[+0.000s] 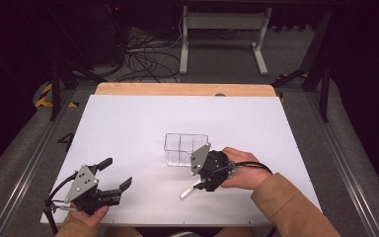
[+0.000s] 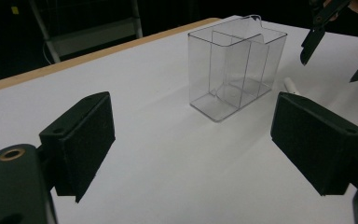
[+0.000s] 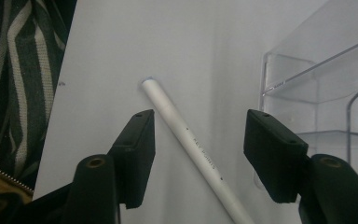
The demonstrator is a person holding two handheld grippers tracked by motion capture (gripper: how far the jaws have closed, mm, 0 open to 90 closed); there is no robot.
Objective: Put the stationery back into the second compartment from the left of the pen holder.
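Note:
A white pen (image 1: 187, 191) lies flat on the white table (image 1: 128, 123), just in front of a clear plastic box with dividers (image 1: 185, 148). My right gripper (image 1: 201, 186) hovers right over the pen. In the right gripper view the right gripper (image 3: 199, 140) is open, with the pen (image 3: 186, 135) lying slantwise between its jaws, untouched, and the clear box (image 3: 317, 88) to the right. My left gripper (image 1: 118, 173) is open near the table's front left with nothing in it. Ahead of the left gripper (image 2: 196, 140) stand the box (image 2: 235, 65) and the pen's end (image 2: 290, 86).
A wooden strip (image 1: 182, 89) borders the table's far edge. Beyond it, a white desk frame (image 1: 222, 34) and cables (image 1: 148, 57) are on the floor. Striped cloth (image 3: 14, 70) of the person's clothing shows beyond the table's near edge.

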